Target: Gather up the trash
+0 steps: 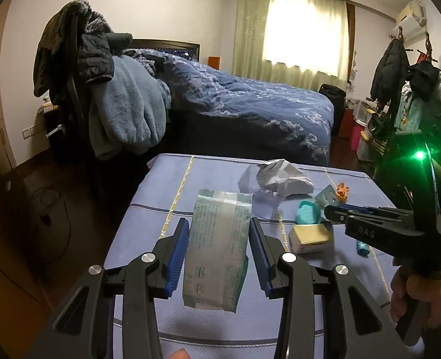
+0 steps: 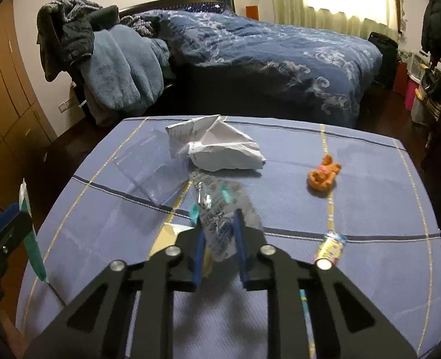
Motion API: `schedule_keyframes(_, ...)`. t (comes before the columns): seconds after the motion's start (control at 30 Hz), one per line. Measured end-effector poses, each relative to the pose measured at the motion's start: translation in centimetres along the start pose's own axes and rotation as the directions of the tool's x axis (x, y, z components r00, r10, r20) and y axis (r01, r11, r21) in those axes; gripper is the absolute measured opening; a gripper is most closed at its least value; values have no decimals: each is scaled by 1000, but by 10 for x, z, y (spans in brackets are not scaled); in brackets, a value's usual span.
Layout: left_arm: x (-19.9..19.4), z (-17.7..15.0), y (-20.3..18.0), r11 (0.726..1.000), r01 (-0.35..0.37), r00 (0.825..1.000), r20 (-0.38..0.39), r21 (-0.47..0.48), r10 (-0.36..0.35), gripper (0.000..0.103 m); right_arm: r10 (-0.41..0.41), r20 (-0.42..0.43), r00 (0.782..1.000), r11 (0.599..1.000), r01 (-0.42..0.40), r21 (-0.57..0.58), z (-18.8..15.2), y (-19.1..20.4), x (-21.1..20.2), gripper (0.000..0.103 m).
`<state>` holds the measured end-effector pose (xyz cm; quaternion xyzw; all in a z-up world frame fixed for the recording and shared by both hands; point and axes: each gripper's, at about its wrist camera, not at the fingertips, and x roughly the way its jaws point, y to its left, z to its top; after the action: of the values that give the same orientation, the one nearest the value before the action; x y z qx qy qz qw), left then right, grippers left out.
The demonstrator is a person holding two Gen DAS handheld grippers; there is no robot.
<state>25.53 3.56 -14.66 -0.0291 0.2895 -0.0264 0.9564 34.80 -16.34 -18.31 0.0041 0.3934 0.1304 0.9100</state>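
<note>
The left gripper (image 1: 219, 240) is clamping a wipes pack (image 1: 217, 248) between its fingers, lifted above the tabletop (image 2: 370, 197). The right gripper (image 2: 220, 240) is pinching a clear wrapper (image 2: 223, 224) near the tabletop's middle, below the crumpled paper (image 2: 220, 146).

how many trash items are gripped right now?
2. A tissue pack sits between the left hand-held gripper's pads; a clear wrapper is pinched in the right hand-held gripper. Other litter lies on the cloth.
</note>
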Motion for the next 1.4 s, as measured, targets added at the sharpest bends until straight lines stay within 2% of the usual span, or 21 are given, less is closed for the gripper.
schedule_keyframes(0.17,-10,0,-12,1000,5,1000,17,18,-6,42,1,26,1000,1000,-2,24,-6,-14,-11,10)
schedule_keyframes(0.43,-16,0,-24,1000,11,1000,19,28,-12,42,45,44,998,998,-47,45,-8,-24,-19,9)
schedule_keyframes(0.7,-20,-2,-25,999,-5,1000,14,35,4,43,77,115,990,995,-84,58,-26,-27,-66,9)
schedule_keyframes(0.73,-17,-3,-24,999,-11,1000,5,37,11,47,84,125,989,994,-92,62,-29,-28,-73,9)
schedule_keyframes(0.8,-5,-4,-27,998,-5,1000,-30,62,7,78,97,145,985,991,-108,73,-35,-31,-87,9)
schedule_keyframes(0.87,12,-5,-32,995,-21,999,-38,94,24,81,104,161,981,990,-118,79,-38,-33,-95,9)
schedule_keyframes(0.93,31,-6,-40,985,-68,996,-51,157,77,82,114,177,978,988,-130,84,-43,-34,-105,9)
schedule_keyframes(1.0,59,-8,-49,966,-116,985,-98,231,142,82,125,187,974,985,-144,90,-45,-37,-112,9)
schedule_keyframes(1.07,77,-11,-51,963,-93,979,-155,251,135,82,134,193,972,984,-153,92,-47,-38,-116,9)
schedule_keyframes(1.13,88,-12,-49,970,-34,971,-222,243,90,64,141,194,971,983,-161,93,-48,-39,-119,9)
schedule_keyframes(1.17,89,-12,-48,973,7,970,-238,231,50,48,143,195,970,982,-163,94,-48,-39,-119,9)
schedule_keyframes(1.2,89,-13,-48,973,31,969,-245,227,26,22,147,195,970,981,-168,98,-49,-41,-120,9)
schedule_keyframes(1.23,88,-14,-51,968,23,968,-246,249,40,9,150,195,969,980,-172,101,-49,-42,-120,9)
schedule_keyframes(1.27,87,-16,-55,961,-2,970,-233,277,70,1,152,195,969,979,-175,104,-50,-42,-120,9)
schedule_keyframes(1.33,83,-19,-57,959,1,972,-226,283,65,0,157,197,968,977,-181,115,-51,-43,-120,9)
schedule_keyframes(1.4,75,-19,-55,969,13,976,-214,247,42,0,158,197,968,976,-184,118,-53,-43,-121,9)
